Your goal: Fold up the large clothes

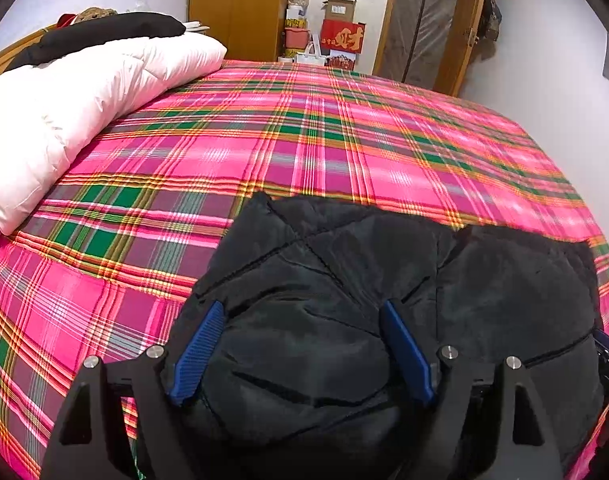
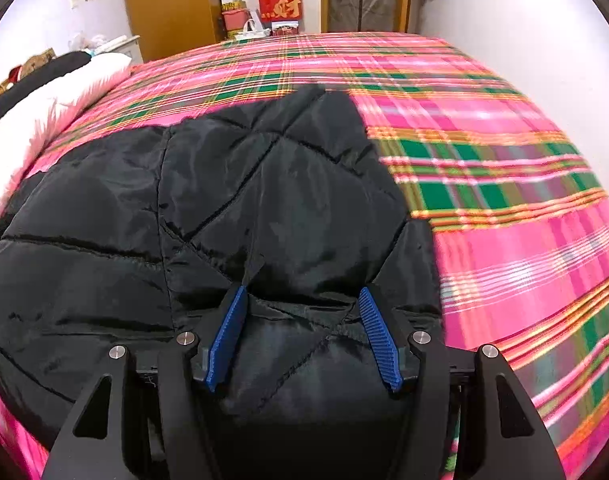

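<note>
Left claw point(image 1: 300, 316) straddles a puffed fold of the black quilted jacket point(image 1: 384, 280), blue pads wide; whether they pinch is unclear. Right claw point(image 2: 302, 300) likewise, jaws narrower, grip uncertain. Both probably poised for a fold. Jacket lies bunched, glossy, on the plaid bed point(image 1: 304, 140) ahead.

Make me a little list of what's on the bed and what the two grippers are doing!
bed cover: pink and green plaid sheet
clothing: black quilted jacket, lying bunched at the near edge
bedding: pale pink duvet, folded at the far left
left gripper: wide apart around a puffy fold of the jacket
right gripper: around a jacket fold; firm pinch unclear
background: wooden wardrobe, red box
</note>
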